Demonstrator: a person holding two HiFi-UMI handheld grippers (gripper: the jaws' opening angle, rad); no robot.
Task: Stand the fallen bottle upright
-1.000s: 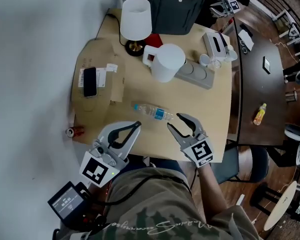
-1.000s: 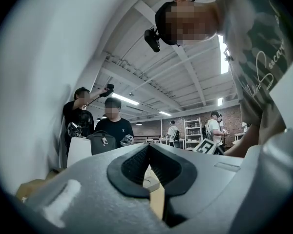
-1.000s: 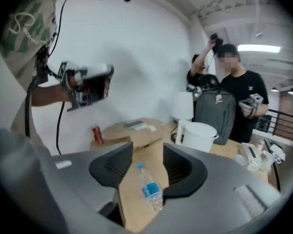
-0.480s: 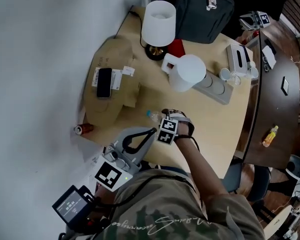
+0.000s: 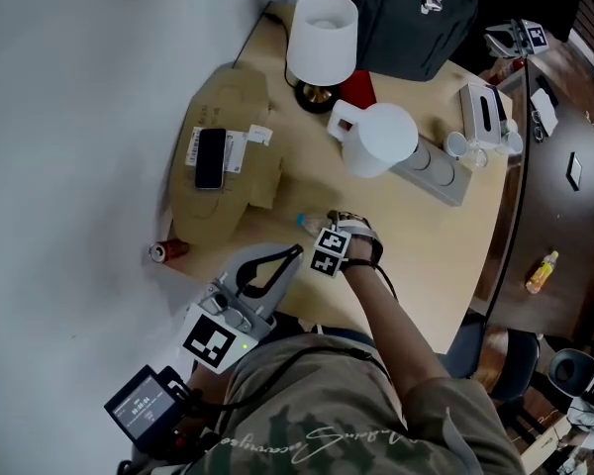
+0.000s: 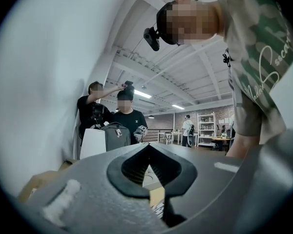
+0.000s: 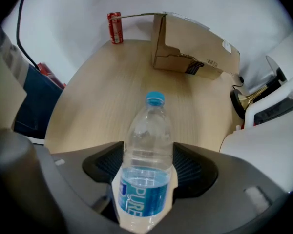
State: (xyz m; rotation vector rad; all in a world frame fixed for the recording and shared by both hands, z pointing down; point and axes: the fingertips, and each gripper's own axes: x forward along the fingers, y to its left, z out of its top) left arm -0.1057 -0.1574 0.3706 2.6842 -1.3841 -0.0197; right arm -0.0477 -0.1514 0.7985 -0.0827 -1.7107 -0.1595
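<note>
A clear plastic bottle (image 7: pixel 147 150) with a blue cap and blue label lies on its side on the light wooden table (image 5: pixel 416 255). In the head view only its cap end (image 5: pixel 305 222) shows, left of my right gripper (image 5: pixel 339 230). That gripper (image 7: pixel 146 156) points straight down over the bottle. Its jaws are opening and straddle the label end, one on each side, with no visible squeeze. My left gripper (image 5: pixel 295 252) hovers level at the table's near edge, left of the bottle. Its fingertips (image 6: pixel 147 146) meet, shut on nothing.
A cardboard box (image 5: pixel 228 156) with a phone (image 5: pixel 210 158) on it sits left of the bottle; a red can (image 5: pixel 168 251) lies by the table's left edge. Behind stand a white jug (image 5: pixel 381 139), a lamp (image 5: pixel 322 38), a power strip (image 5: pixel 438 174) and a backpack (image 5: pixel 416 18).
My right gripper dropped from beside the bottle, turned to point downward and now straddles it with wider jaws. The left gripper shifted only slightly. The bottle still lies flat.
</note>
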